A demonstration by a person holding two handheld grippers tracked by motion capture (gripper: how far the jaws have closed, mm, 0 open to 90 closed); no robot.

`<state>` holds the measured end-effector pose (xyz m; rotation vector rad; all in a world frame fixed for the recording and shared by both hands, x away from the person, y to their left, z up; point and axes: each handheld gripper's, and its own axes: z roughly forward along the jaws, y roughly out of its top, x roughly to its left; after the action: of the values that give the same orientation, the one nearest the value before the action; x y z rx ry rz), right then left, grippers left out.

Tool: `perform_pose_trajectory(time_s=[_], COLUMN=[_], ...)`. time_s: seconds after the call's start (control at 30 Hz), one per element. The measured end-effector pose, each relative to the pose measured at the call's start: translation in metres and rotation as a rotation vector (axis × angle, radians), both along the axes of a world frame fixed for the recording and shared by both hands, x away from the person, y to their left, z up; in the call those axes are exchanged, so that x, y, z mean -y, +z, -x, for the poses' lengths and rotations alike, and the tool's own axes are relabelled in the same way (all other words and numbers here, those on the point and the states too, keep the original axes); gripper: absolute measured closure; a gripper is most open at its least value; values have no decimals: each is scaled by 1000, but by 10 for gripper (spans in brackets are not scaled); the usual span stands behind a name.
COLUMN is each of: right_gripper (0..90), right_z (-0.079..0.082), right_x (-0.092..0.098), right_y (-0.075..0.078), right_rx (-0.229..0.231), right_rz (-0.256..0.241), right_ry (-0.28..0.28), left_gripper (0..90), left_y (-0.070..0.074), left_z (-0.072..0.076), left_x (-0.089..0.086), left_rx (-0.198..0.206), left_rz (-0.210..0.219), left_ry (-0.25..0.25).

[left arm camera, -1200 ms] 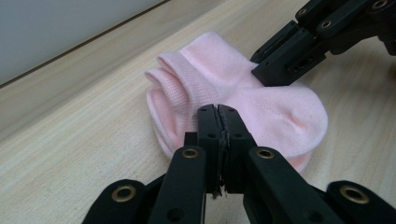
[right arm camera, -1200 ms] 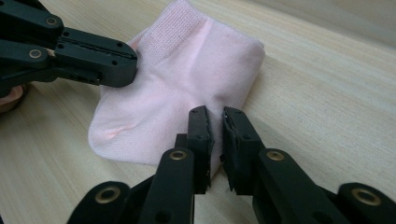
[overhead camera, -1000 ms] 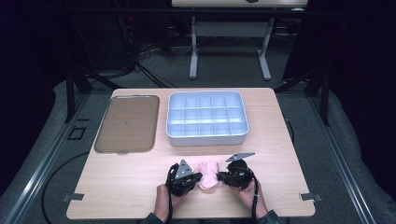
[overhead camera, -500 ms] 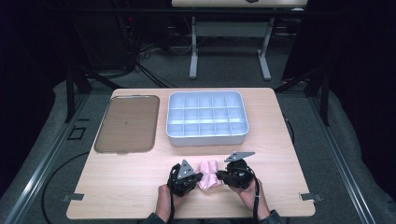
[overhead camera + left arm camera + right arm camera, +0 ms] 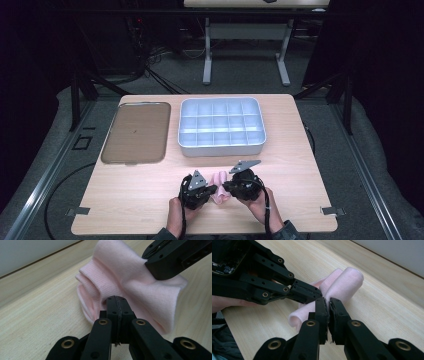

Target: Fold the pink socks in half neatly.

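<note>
both grippers have barely shifted since a moment ago, holding near the front edge of the light wooden table (image 5: pixel 125 200). left gripper (image 5: pixel 117 305) has its jaws pressed together on the small pink knitted cloth (image 5: pixel 130 282), and right gripper (image 5: pixel 327 305) pinches the same cloth from the other side. cloth sits bunched between them, well short of the pale blue compartment tray (image 5: pixel 221 126) and flat brown tray (image 5: pixel 136 132).

A light wood tabletop (image 5: pixel 125 205) carries three things. A pale compartment tray (image 5: pixel 221 126) with a grid of cells sits on its far half. Just beside that tray, to its left, lies a flat brown-grey tray (image 5: pixel 136 132). Near the compartment tray, on the person's side of it, a folded pink cloth (image 5: pixel 220 182) rests on the wood.
</note>
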<state>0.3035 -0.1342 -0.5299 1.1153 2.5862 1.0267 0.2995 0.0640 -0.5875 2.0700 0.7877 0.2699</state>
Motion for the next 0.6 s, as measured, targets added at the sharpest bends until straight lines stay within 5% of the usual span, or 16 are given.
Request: perform_pose_trajectory(time_s=[0.6], right_gripper=[858], right_z=[-1], right_x=[19], right_y=[-9], right_rx=[-17], right_rz=[-73], right_ry=[-26], left_gripper=[886], left_y=[3], left_z=[0], left_x=[-3], left_rx=[-2], left_rz=[38], left_ry=[-18])
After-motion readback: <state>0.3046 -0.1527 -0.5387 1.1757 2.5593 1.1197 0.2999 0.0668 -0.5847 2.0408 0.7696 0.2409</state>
